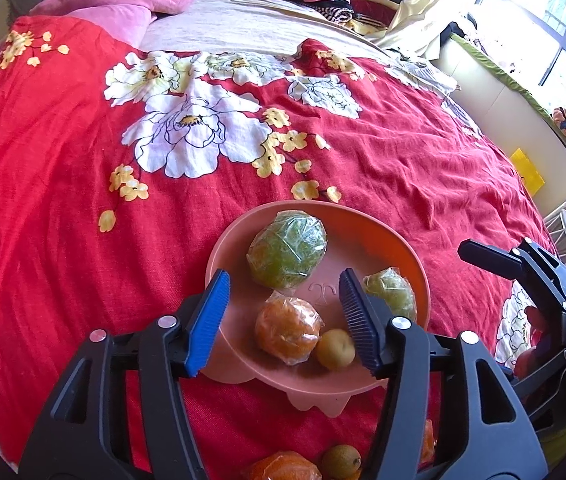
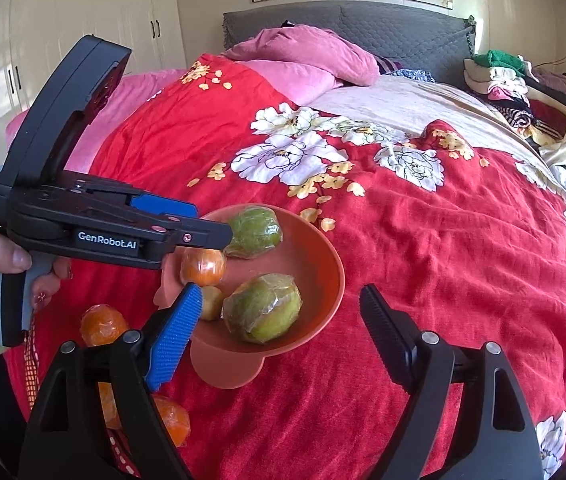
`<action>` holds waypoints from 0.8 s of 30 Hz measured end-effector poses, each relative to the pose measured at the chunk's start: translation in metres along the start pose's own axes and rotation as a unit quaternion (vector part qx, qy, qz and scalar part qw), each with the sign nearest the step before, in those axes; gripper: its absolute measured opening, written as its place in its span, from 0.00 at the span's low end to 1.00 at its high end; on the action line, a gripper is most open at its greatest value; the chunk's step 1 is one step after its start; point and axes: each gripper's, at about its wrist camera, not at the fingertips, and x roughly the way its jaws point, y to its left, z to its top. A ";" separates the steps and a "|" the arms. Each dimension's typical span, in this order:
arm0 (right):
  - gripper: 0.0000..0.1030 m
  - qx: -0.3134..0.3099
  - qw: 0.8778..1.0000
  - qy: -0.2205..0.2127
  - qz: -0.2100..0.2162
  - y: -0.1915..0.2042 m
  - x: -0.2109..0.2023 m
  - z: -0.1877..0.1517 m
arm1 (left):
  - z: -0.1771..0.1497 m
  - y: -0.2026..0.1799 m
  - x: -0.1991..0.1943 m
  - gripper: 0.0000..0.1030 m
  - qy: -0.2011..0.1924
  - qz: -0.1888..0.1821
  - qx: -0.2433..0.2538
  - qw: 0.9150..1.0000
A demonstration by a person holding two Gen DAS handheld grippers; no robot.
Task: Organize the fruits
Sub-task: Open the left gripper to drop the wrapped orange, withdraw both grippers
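1. Centrally, the orange bowl [image 1: 379,240] sits on the bed [image 1: 63,200]; red bedspread lies bare beyond its far rim.
2. Left hand-held gripper [image 1: 283,320]: wide open over the bowl's near rim, holding nothing.
3. Right hand-held gripper [image 2: 279,328]: wide open, empty, just beside the bowl.
4. Bowl contents: two plastic-wrapped green fruits [image 1: 287,249], one wrapped orange [image 1: 287,330], one small brownish fruit [image 1: 335,349].
5. Loose wrapped oranges [image 2: 103,324] lie on the bedspread near the bowl.

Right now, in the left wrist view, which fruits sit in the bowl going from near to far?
Small brown fruit → wrapped orange → smaller wrapped green fruit → large wrapped green fruit, all inside the pink bowl.
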 end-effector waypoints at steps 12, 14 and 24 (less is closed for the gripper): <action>0.85 0.006 1.000 -0.018 -0.005 -0.001 -0.015 0.003 | -0.004 0.003 -0.032 0.76 -0.034 0.011 -0.017 0.999; 0.86 0.005 1.000 -0.021 -0.004 0.000 -0.019 0.003 | -0.005 0.003 -0.037 0.80 -0.040 0.015 -0.019 0.999; 0.89 0.002 0.999 -0.036 -0.007 0.005 -0.035 0.005 | -0.016 0.001 -0.055 0.90 -0.053 0.018 -0.027 0.998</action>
